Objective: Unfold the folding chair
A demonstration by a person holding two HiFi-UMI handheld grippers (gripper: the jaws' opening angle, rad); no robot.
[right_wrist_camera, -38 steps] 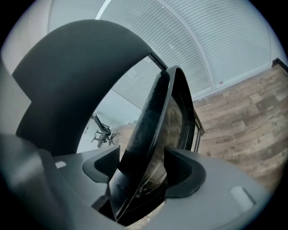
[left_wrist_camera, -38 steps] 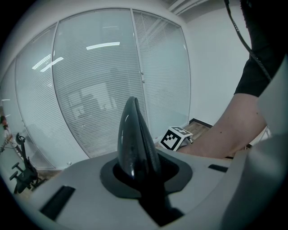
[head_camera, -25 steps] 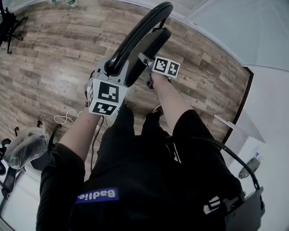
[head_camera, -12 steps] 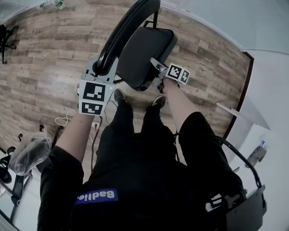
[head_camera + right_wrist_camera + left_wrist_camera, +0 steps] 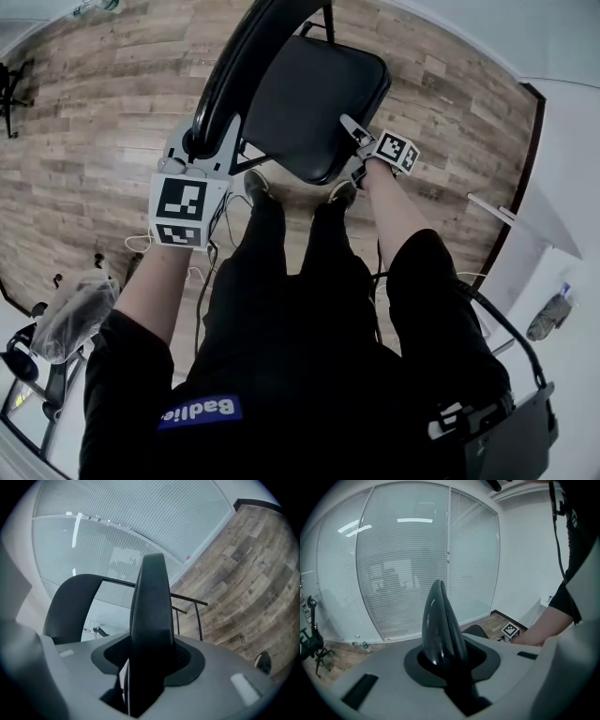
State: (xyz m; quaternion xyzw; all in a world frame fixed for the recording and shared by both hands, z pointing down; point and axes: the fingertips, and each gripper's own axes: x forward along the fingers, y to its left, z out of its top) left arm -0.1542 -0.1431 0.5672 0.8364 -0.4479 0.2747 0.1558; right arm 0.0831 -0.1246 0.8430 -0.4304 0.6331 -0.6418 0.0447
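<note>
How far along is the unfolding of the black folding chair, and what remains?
Mostly done: the black padded seat is swung down away from the curved black backrest, facing up. In hand: the left gripper clamps the backrest, the right gripper holds the seat's front edge, jaws just easing open. Left: press the seat fully down, if needed, and release both.

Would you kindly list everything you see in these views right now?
folding chair: one, black, ahead of the person.
floor: one, brown wood planks, underneath.
glass wall: one, white blinds, beyond the chair.
plastic bag: one, clear, lower left.
cable: one, white, on the floor at left.
bottle: one, clear, far right.
shoes: two, dark, beneath the seat.
left claw: one, grey, clamped on the backrest.
right claw: one, grey, clamped on the seat edge.
</note>
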